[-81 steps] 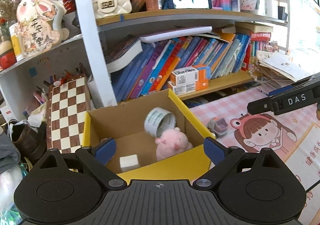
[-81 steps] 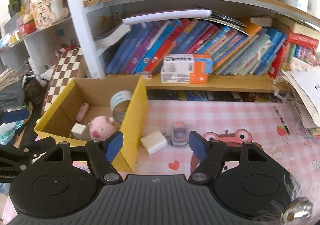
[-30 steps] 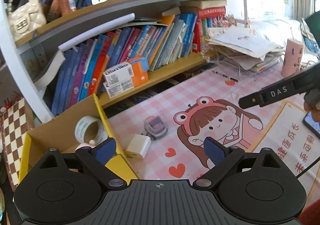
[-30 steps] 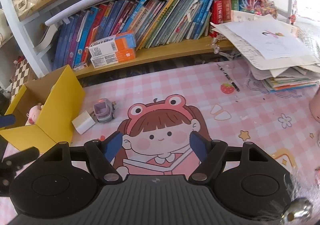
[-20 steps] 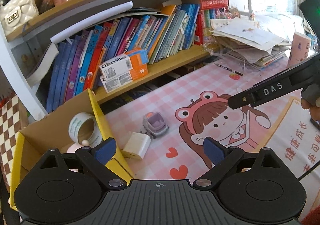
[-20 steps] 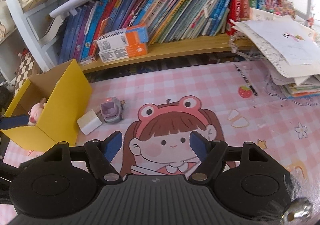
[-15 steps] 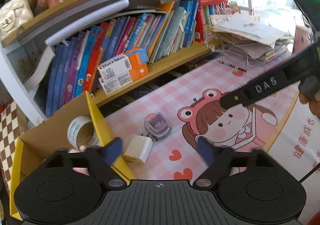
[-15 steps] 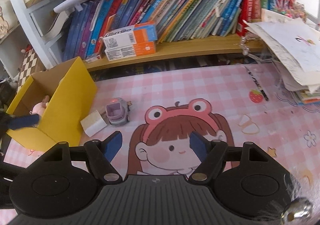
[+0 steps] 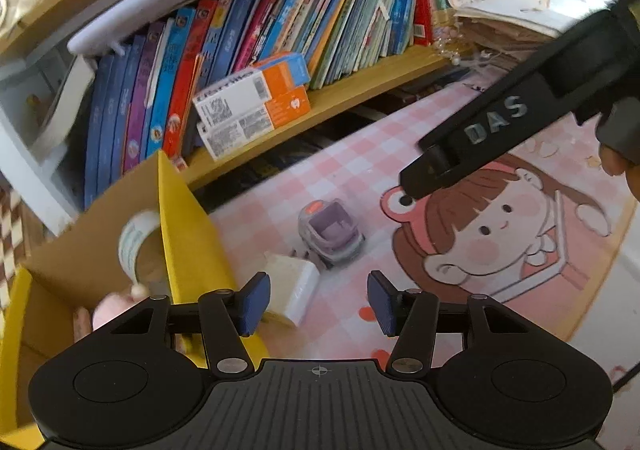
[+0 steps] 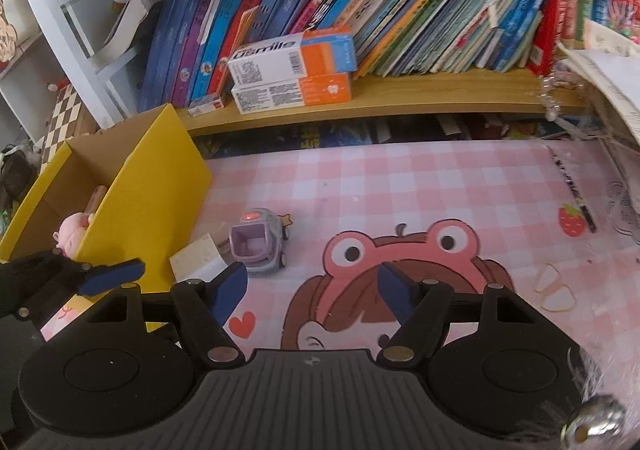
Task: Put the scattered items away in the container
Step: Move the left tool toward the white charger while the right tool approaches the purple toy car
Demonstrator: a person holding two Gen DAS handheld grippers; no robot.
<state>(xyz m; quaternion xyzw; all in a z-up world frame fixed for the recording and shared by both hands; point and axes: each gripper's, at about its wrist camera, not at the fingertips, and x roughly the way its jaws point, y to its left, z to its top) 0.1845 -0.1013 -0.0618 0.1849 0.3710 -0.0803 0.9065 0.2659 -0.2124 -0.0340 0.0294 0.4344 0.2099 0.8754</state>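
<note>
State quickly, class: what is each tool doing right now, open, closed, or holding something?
Left tool: open, holding nothing, near the white block.
Right tool: open, holding nothing.

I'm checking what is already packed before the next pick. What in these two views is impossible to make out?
- Yellow box interior: in the right wrist view its near wall hides most of the floor; only the pink plush peeks over.
- Tape roll: left wrist view, blurred and partly behind the box wall.
- White block: the left gripper finger covers its near corner.
- Purple toy car: details too small.
</note>
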